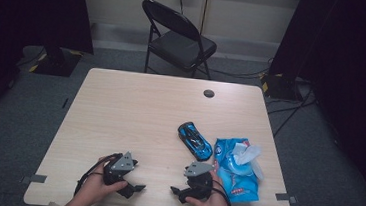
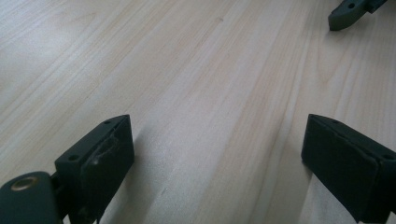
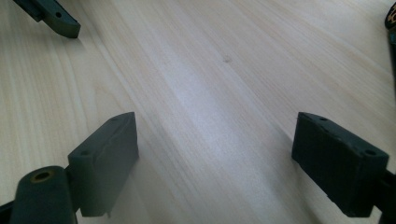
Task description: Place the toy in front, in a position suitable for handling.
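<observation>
Dim room with dark curtains, grey carpet and a black folding metal chair [image 1: 179, 37] behind the light wood-grain table [image 1: 130, 108], which serves as the landmark. On the table's near edge both hands rest with their tools: left gripper [image 1: 136, 186] near the near-left side, right gripper [image 1: 176, 190] near the near-right side, tips facing each other across bare wood, which looks like a ready pose before any reach. Shiny blue and black toy car [image 1: 194, 140] lies on the table's right half, angled, just beyond the right gripper; blue plastic pack of wet wipes [image 1: 238, 170] with a white tissue poking out lies beside the car toward the table's right edge, the two close, contact unclear. Likely the car and the pack sit there within easy right-hand reach. Left gripper [image 2: 217, 154] jaws spread wide, nothing between them but table. Right gripper [image 3: 215, 158] jaws likewise spread wide, holding nothing, touching neither car nor pack.
</observation>
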